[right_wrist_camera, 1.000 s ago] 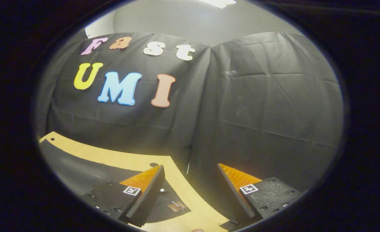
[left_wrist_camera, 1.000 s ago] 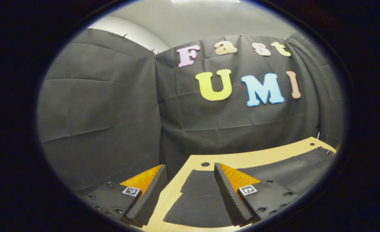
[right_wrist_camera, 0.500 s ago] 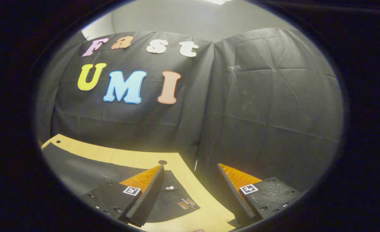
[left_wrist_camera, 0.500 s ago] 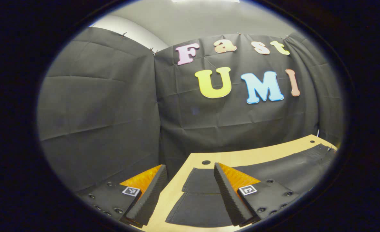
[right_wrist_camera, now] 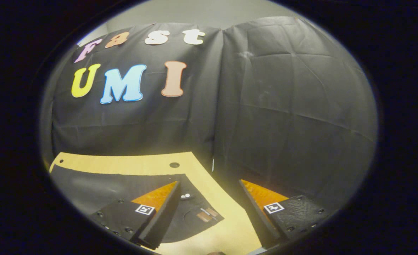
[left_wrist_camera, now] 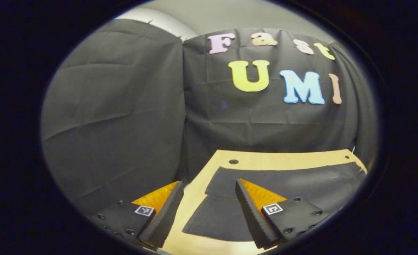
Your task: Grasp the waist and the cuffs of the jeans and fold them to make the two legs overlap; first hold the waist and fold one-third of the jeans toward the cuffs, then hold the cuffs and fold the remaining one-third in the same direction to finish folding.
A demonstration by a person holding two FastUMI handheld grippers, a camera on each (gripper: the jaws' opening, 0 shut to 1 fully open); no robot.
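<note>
Both grippers have pitched down a bit vs 0.5 s ago: the table edge sits higher in each view and more of the jeans is exposed. Reads as the approach phase, no grasp yet.

Left gripper point(left_wrist_camera: 209, 216): jaws wide apart, nothing between them but air, with table point(left_wrist_camera: 283, 156) and denim below. Jeans point(left_wrist_camera: 301, 184) lie flat and dark on the board, running from about 6 o'clock out to 3 o'clock in the left gripper view. Cuff end point(left_wrist_camera: 219, 205) is right under this gripper; a hem line splits the two legs' ends around 6 o'clock. Right-hand finger overlaps the cloth in frame, contact cannot be told.

Right gripper point(right_wrist_camera: 209, 216): also spread wide, empty. Waist end point(right_wrist_camera: 198, 212) at 6 o'clock in the right gripper view, button point(right_wrist_camera: 185, 196) and a small tan label point(right_wrist_camera: 207, 214) visible just beside the left-hand finger. Rest of the jeans point(right_wrist_camera: 99, 184) runs off to 9 o'clock. Right-hand finger hangs past the table point(right_wrist_camera: 123, 164) corner, over the booth wall.

Judgement: pants still fully laid out, zero folds done. Grippers are staged one per end, cuffs left and waist right. Next step prob needs more descent + closing on the near edges, then swinging one leg over the other. Risk: the right gripper sits off the waist corner, so it may need to shift toward 9 o'clock before pinching.
</note>
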